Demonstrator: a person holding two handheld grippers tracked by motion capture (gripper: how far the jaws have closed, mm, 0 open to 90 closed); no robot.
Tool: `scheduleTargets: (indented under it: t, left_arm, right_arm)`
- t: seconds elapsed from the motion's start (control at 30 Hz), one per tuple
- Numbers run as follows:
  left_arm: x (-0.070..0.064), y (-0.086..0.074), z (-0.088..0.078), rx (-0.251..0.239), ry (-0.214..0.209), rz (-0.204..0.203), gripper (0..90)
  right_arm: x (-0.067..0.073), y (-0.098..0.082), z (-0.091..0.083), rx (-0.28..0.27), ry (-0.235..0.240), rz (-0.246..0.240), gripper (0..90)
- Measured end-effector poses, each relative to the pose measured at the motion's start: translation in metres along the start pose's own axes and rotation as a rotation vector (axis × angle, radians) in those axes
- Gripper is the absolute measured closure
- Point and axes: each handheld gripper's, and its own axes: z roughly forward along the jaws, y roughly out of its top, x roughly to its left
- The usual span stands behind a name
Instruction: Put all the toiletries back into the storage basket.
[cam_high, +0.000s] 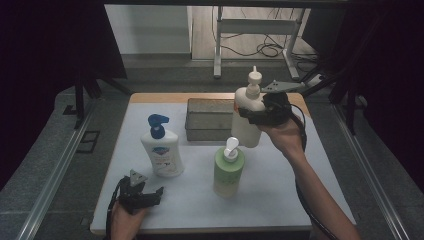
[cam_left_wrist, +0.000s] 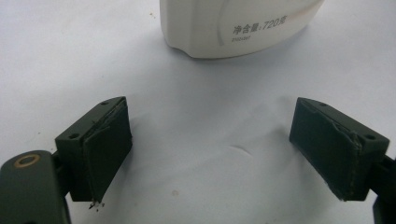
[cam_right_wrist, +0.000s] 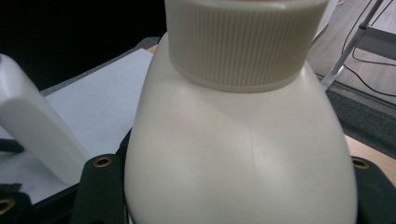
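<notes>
Aloft, right claw (cam_high: 254, 118) grips cream bottle (cam_high: 246, 114) — tilted.

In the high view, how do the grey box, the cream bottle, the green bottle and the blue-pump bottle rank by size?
1. Grey box, the widest.
2. Cream bottle, though it is lifted nearer the camera in the right gripper, so unsure.
3. Blue-pump bottle and green bottle look about alike.
</notes>
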Motion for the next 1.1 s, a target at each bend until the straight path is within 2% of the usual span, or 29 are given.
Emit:
scheduleTargets:
  t: [0.43, 0.73, 1.1]
  left_arm:
    - [0.000, 0.000, 0.000, 0.000, 0.000, 0.000, 12.5]
    - [0.000, 0.000, 0.000, 0.001, -0.001, 0.000, 12.5]
    - [0.000, 0.000, 0.000, -0.001, -0.001, -0.001, 12.5]
  right_arm:
    - [0.005, 0.025, 0.039, -0.018, -0.004, 0.004, 38.2]
    - [0.009, 0.038, 0.059, -0.029, -0.020, -0.002, 38.2]
    - [0.018, 0.048, 0.092, -0.041, -0.028, 0.004, 38.2]
